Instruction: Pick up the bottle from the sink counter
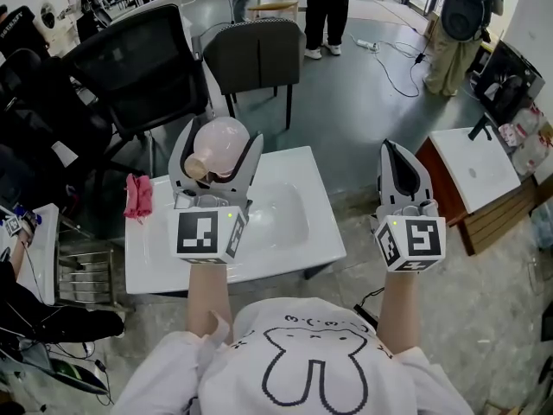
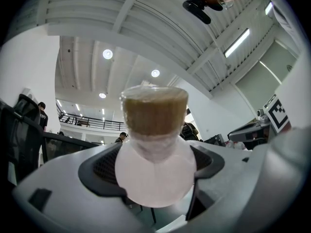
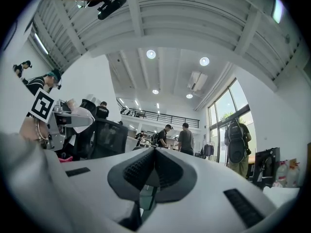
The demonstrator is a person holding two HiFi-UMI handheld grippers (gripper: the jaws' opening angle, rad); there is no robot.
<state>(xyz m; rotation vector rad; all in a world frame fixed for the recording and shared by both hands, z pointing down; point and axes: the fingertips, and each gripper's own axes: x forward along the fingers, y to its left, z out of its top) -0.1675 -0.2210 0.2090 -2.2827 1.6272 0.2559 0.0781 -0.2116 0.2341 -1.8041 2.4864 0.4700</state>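
A pale pink round bottle (image 1: 220,143) with a tan cap (image 1: 195,167) is held in the air above the white sink counter (image 1: 155,253), cap toward me. My left gripper (image 1: 216,158) is shut on the bottle, jaws pressing its round body on both sides. In the left gripper view the bottle (image 2: 155,171) fills the gap between the jaws, with its tan cap (image 2: 154,115) on top. My right gripper (image 1: 403,173) hangs off the counter's right side over the floor, jaws closed together with nothing in them; the right gripper view shows its pads (image 3: 165,171) meeting.
A pink cloth (image 1: 138,196) lies at the counter's left edge. The basin (image 1: 289,219) sits in the counter's middle. Two dark chairs (image 1: 255,54) stand behind it. A second white sink top (image 1: 473,167) on a wooden stand is at the right. People stand further back.
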